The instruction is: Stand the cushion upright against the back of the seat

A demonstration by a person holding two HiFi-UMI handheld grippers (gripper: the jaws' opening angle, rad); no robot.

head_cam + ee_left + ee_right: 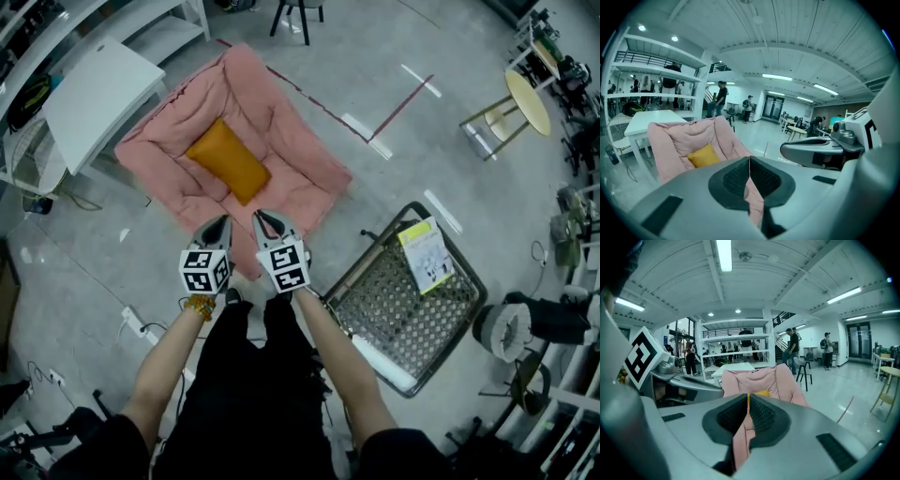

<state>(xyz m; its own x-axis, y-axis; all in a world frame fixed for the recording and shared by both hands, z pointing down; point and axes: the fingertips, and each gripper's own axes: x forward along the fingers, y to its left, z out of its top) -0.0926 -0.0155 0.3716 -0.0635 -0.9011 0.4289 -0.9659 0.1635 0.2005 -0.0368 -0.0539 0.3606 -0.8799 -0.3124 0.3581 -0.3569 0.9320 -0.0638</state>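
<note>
White table (103,94) adjoins the seat (281,178) (wire basket (394,300) nearby).

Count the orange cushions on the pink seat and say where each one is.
1. The orange cushion lies in the hollow of the pink seat, near its middle. No other shows, though the seat's thick folds could hide one.

Bright, even ceiling-strip light; fisheye-bent edges; sharp focus.
</note>
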